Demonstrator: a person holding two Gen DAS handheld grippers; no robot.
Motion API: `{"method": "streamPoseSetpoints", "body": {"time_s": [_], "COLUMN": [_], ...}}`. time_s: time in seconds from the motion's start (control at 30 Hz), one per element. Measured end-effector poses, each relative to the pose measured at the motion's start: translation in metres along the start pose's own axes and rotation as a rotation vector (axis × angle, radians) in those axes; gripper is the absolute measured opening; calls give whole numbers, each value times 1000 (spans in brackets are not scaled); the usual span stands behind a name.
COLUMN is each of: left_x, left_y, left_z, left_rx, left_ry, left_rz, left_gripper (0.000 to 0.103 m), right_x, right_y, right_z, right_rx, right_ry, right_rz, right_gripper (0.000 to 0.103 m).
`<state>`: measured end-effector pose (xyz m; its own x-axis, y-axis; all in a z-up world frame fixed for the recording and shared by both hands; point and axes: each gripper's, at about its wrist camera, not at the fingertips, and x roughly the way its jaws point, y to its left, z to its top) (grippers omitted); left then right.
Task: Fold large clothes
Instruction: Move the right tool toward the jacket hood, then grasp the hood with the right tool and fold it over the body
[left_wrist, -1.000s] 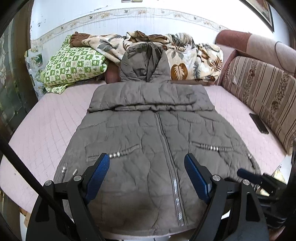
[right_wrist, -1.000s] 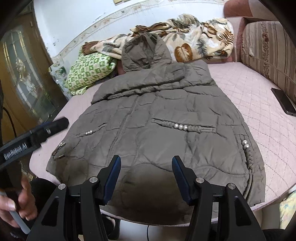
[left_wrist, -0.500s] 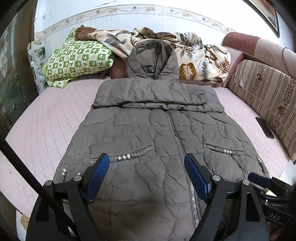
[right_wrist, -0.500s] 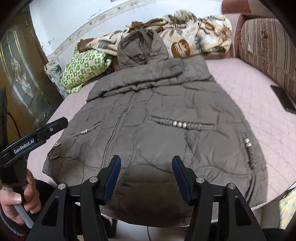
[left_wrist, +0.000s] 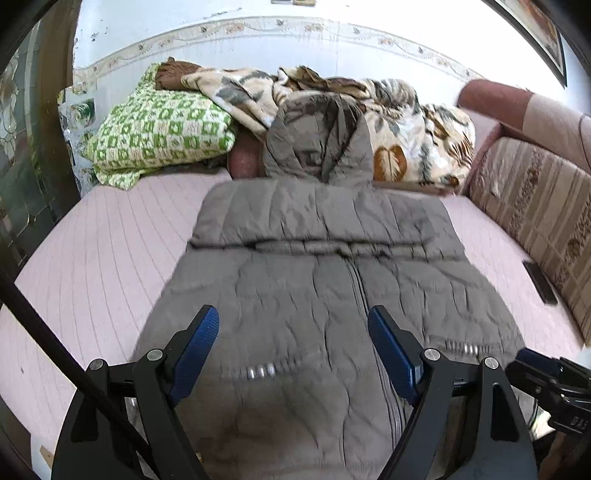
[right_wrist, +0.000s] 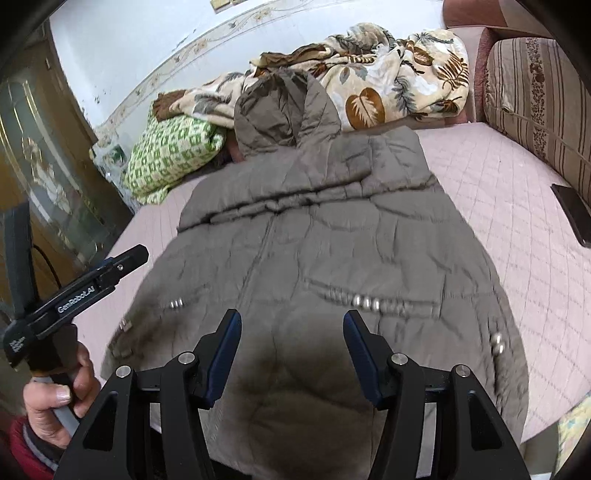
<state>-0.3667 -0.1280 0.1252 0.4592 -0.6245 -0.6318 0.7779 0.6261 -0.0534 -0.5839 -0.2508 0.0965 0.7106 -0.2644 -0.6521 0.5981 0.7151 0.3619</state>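
Observation:
A large grey-brown quilted hooded coat (left_wrist: 314, 280) lies flat, front up, on the pink bed (left_wrist: 92, 258), hood toward the wall and sleeves folded across the chest. It also shows in the right wrist view (right_wrist: 314, 240). My left gripper (left_wrist: 293, 332) is open and empty, hovering over the coat's lower half. My right gripper (right_wrist: 291, 332) is open and empty above the hem area near the pocket studs. The left gripper's body (right_wrist: 77, 291) shows at the left of the right wrist view, held by a hand.
A green checked pillow (left_wrist: 162, 136) and a leaf-print blanket (left_wrist: 406, 144) lie at the head of the bed. A striped sofa cushion (left_wrist: 535, 210) stands on the right, with a dark phone (left_wrist: 541, 284) beside it. A wooden door (right_wrist: 44, 177) is on the left.
Both grippers have moved forward over the coat, from its hem toward its middle. The coat has not moved and both grippers stay open.

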Motion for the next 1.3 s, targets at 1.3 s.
{"method": "streamPoseSetpoints", "body": {"time_s": [1.3], "left_x": [191], "left_y": [89], "left_z": [127], "left_rx": [-141], "left_ry": [14], "left_rz": [72], "left_gripper": [82], "right_x": [293], "right_y": [14], "right_z": [464], "right_rx": [-161], "right_ry": [-62], "right_rz": [-333], "right_gripper": [68]}}
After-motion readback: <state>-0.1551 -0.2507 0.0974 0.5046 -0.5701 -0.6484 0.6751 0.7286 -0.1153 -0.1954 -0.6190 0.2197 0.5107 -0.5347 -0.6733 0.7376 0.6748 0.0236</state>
